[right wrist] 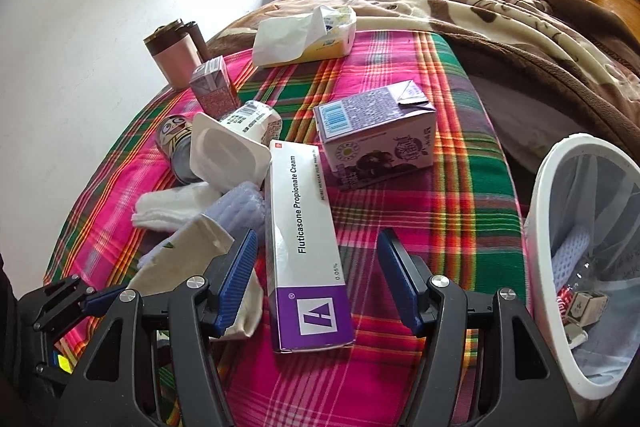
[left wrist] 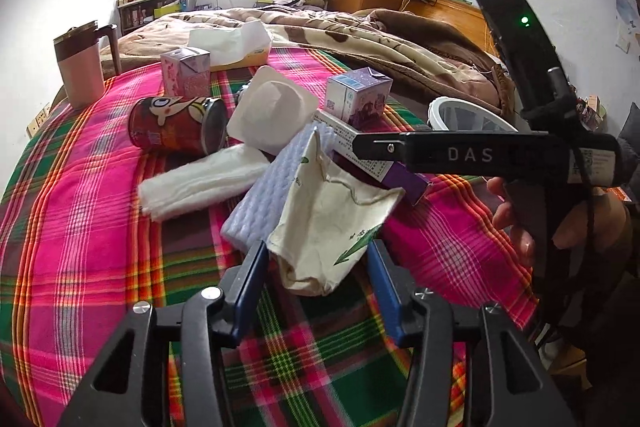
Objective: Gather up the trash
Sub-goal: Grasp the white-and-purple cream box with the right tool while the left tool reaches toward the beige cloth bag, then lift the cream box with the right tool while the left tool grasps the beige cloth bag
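Plaid cloth (left wrist: 80, 211) in pink and green covers the bed, and the trash lies scattered on it.

Left wrist view: we find the left gripper (left wrist: 316, 267) with jaws open, a cream paper bag (left wrist: 328, 223) lying between the fingertips, ungripped as far as we can tell. The bag's long axis runs away from the jaws, toward a lilac sponge (left wrist: 272, 191) just beside it. Beyond lie a folded tissue (left wrist: 200, 183), a red can (left wrist: 176, 125) on its side, a white cup (left wrist: 274, 111) and two cartons (left wrist: 358, 99). The right gripper crosses the frame, marked "DAS".

Right wrist view: the right gripper (right wrist: 318, 275) has jaws open, straddling the near end of a cream box (right wrist: 304, 231). The box's long axis points straight ahead, between the jaws, so we judge the right hand better placed for it. It reads "Fluticasone Propionate Cream", "0.05%". The bin (right wrist: 552, 187) stands just to the right, already holding some trash.
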The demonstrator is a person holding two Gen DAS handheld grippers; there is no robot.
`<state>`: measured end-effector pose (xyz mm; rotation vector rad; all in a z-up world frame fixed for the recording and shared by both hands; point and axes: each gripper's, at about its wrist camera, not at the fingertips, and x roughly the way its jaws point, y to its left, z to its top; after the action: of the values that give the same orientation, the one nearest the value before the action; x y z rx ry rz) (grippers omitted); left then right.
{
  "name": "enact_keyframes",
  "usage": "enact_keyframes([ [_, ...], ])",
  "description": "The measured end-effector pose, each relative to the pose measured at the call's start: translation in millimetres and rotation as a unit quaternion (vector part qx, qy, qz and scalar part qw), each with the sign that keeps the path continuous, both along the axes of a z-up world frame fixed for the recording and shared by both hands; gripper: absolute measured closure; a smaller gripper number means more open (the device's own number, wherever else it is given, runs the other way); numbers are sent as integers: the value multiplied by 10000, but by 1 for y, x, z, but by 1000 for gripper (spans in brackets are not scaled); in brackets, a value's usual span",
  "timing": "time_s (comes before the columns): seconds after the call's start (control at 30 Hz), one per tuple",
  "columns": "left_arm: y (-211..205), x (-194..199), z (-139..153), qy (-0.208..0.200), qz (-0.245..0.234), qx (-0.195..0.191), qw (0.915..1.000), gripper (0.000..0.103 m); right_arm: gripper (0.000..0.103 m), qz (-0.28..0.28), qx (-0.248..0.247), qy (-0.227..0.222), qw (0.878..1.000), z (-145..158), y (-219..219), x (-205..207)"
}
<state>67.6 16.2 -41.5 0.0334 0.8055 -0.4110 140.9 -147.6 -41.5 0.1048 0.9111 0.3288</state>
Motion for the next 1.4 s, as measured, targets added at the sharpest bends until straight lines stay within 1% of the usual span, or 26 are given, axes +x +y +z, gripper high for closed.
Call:
enact_keyframes([
  [0.1,7,-4,0,17,79,-47,10000,54,39,22,-51,121,9999,-4,5,3],
  [0.13,9,-5,-1,23,95,-56,9999,56,39,27,-77,140,9999,-5,6,4],
  [0.23,14,-9,-1,5,173,-46,9998,57,40,-5,-140,165,9998,-8,7,4],
  [0.27,16,-9,-1,16,213,-61,9998,57,42,-7,-150,152,9998,-8,7,3],
  [0.3,18,-9,-2,31,249,-83,9997,57,55,-19,-175,128,9998,-8,6,2],
  [0.33,19,-8,-2,49,281,-96,9995,57,58,-47,-221,101,9997,-7,6,0],
  [0.4,21,-6,-2,31,337,-102,9994,57,60,-123,-314,73,9994,-8,4,-2],
  [0.5,19,-7,1,-68,270,-182,9994,56,61,-122,-434,15,9990,-7,2,-8],
  [0.57,16,-6,4,-133,231,-164,9995,52,62,-152,-447,4,9989,-7,-2,-10],
  [0.6,14,-4,5,-164,231,-128,9995,44,63,-184,-451,16,9988,-7,-4,-11],
  [0.63,12,-3,6,-203,219,-100,9995,38,64,-216,-455,32,9987,-7,-7,-11],
  [0.8,3,4,11,-354,18,22,9994,34,66,-327,-426,82,9985,-10,-22,-20],
  [0.97,-9,16,11,-421,-187,184,9988,32,66,-260,-302,95,9992,-9,-26,-31],
  [1.1,-20,17,7,-336,-399,375,9979,31,66,-270,-243,96,9993,-9,-32,-39],
  [1.27,-33,0,5,-263,-789,379,9958,31,66,-382,-155,132,9991,-10,-44,-46],
  [1.4,-39,-3,6,-155,-941,289,9950,31,66,-420,-142,114,9990,-10,-50,-50],
])
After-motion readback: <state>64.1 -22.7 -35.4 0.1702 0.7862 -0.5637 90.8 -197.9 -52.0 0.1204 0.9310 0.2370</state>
